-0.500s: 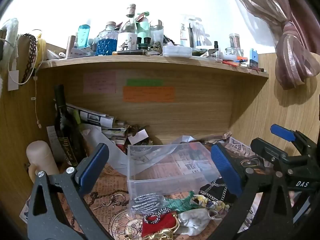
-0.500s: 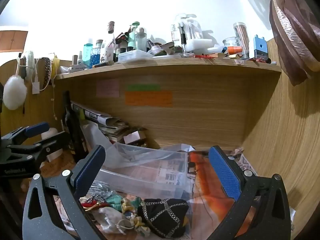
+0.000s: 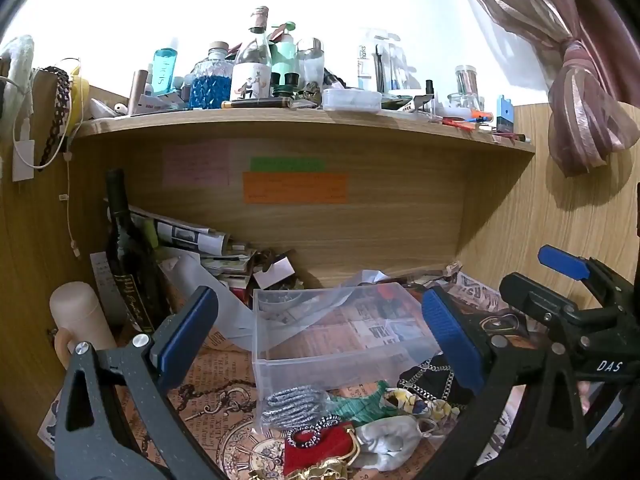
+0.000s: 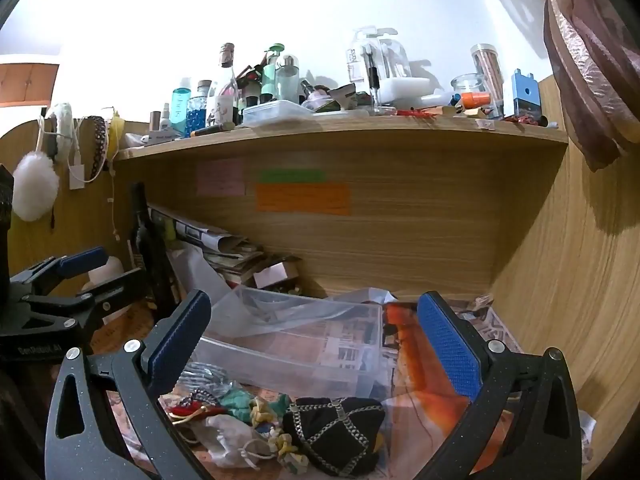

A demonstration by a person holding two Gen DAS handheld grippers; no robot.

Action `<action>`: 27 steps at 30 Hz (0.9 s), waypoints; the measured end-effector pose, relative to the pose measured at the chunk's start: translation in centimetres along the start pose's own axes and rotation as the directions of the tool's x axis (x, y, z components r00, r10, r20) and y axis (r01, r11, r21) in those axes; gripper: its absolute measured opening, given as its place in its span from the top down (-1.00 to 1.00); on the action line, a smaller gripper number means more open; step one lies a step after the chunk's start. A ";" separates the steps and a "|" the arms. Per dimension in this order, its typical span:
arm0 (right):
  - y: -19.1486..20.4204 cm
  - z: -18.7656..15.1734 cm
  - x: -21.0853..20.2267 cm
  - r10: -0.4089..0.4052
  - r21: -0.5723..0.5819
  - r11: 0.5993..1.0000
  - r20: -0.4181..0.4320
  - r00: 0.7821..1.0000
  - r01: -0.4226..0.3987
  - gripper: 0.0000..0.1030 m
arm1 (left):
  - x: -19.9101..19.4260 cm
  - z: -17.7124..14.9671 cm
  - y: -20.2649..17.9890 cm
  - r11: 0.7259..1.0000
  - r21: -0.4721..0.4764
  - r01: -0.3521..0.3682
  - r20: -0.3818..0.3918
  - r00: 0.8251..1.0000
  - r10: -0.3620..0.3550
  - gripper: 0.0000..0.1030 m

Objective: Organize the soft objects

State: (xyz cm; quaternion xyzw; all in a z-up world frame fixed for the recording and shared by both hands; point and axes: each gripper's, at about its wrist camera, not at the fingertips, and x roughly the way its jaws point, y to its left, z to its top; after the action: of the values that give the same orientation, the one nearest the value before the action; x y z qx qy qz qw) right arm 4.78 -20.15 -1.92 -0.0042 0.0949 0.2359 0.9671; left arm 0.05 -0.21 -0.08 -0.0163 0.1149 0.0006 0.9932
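While both hand-held grippers gape apart, one clear bin fronts one soft pile.

A: What is staying hidden near the clear bin?
B: The black pouch beside it is sitting partly behind a gripper finger. The red pouch in front is running off the bottom edge.

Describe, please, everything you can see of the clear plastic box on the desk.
The clear box is a see-through, rectangular plastic bin, open-topped and upright on the printed paper. It looks empty apart from a clear plastic sheet draped into it. The pile of soft items lies against its near wall.
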 end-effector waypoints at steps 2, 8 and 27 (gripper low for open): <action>0.0 0.0 0.1 0.003 0.001 1.000 -0.002 1.000 -0.003 -1.00 | 0.0 0.0 0.0 1.000 0.003 0.000 -0.001 1.000 0.000 -1.00; 0.0 -0.2 0.4 0.007 0.005 1.000 -0.007 1.000 -0.007 -1.00 | 0.2 0.0 0.0 1.000 0.002 0.001 -0.002 1.000 -0.001 -1.00; -0.2 -0.1 0.2 0.012 0.013 1.000 -0.006 1.000 -0.012 -1.00 | 0.4 -0.3 0.1 1.000 0.000 0.001 -0.004 1.000 -0.001 -1.00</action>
State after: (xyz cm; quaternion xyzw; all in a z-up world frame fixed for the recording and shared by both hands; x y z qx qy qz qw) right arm 5.03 -20.28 -2.07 0.0022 0.0995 0.2409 0.9654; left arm 0.33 -0.15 -0.45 -0.0163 0.1170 0.0002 0.9930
